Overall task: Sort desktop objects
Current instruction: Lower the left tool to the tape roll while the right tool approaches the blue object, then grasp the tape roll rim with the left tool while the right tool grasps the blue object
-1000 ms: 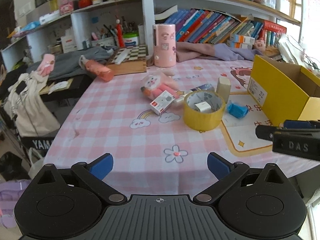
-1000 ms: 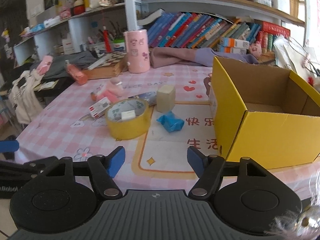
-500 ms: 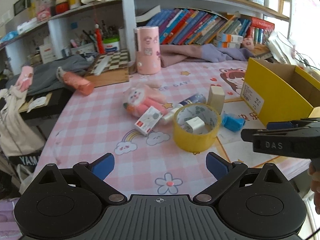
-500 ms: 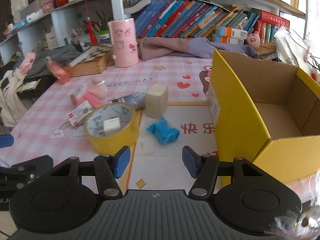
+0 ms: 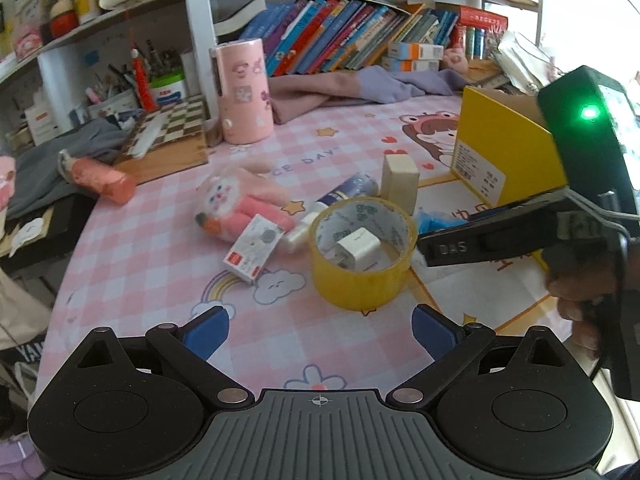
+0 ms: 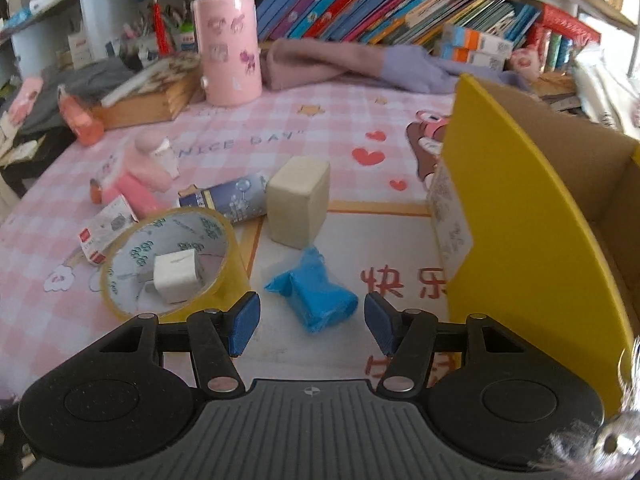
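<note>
Blue crumpled wrapper (image 6: 314, 300) lies on the pink table cloth (image 6: 328, 128), just beside the yellow box (image 6: 516, 216). Right gripper (image 6: 312, 322) sits low over it with its blue fingers (image 6: 244, 322) wide apart, one on each side, holding nothing. Near the yellow box stand a cream block (image 6: 298, 202) and a yellow tape roll (image 6: 172, 268) with a white charger (image 6: 176, 276) inside. Left gripper (image 5: 320, 330) is spread wide too, near the tape roll.

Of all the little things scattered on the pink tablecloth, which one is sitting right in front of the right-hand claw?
The crumpled blue wrapper. It lies just ahead of the open right gripper, lined up with the gap between its fingers, while the tape roll and cream block sit off to the side or farther away.
</note>
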### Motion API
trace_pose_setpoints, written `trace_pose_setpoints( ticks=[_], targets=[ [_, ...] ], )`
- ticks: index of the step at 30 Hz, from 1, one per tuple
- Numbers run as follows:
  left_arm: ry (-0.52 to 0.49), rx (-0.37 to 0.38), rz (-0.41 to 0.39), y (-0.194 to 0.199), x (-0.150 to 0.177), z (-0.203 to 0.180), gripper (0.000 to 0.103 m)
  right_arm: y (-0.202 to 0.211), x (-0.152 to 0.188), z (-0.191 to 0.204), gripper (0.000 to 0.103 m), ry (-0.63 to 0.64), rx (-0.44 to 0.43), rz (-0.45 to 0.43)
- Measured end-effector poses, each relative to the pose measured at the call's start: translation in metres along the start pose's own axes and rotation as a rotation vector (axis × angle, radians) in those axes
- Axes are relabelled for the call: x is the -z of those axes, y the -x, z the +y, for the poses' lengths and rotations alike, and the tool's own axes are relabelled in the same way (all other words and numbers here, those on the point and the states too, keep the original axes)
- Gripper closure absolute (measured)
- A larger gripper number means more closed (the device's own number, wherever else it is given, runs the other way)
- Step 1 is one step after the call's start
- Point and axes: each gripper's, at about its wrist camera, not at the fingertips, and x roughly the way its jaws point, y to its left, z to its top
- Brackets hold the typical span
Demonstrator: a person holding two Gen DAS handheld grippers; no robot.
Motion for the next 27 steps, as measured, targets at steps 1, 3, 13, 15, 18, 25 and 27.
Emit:
trace_pose_setpoints(
  ticks=[1, 3, 13, 15, 18, 25, 27],
  targets=[
    [-0.001, 0.003, 0.0, -0.002, -0.001, 0.0, 0.003, -0.003, -0.002, 0.0, 0.047, 0.0, -0.005, 0.006],
    [0.001, 0.012, -0.001, -0.007, -0.003, 0.0, 0.003, -0.009, -0.003, 0.0, 0.047, 0.006, -0.009, 0.016],
    [-0.019, 0.04, -0.019, -0.037, -0.018, -0.007, 0.003, -0.01, -0.015, 0.0, 0.063, 0.029, -0.029, 0.025],
    [-0.024, 0.047, -0.018, -0.045, -0.021, -0.01, 0.003, 0.001, -0.021, 0.0, 0.064, 0.044, -0.026, -0.004],
    [-0.043, 0.052, -0.009, -0.059, -0.024, -0.018, 0.003, 0.014, -0.028, -0.003, 0.064, 0.042, -0.03, -0.042],
    [-0.041, 0.042, 0.004, -0.081, -0.031, -0.026, 0.003, 0.031, -0.037, -0.005, 0.064, 0.03, -0.041, -0.079],
    [-0.039, 0.041, 0.008, -0.086, -0.032, -0.028, 0.003, 0.031, -0.038, -0.006, 0.064, 0.03, -0.038, -0.075]
  ],
)
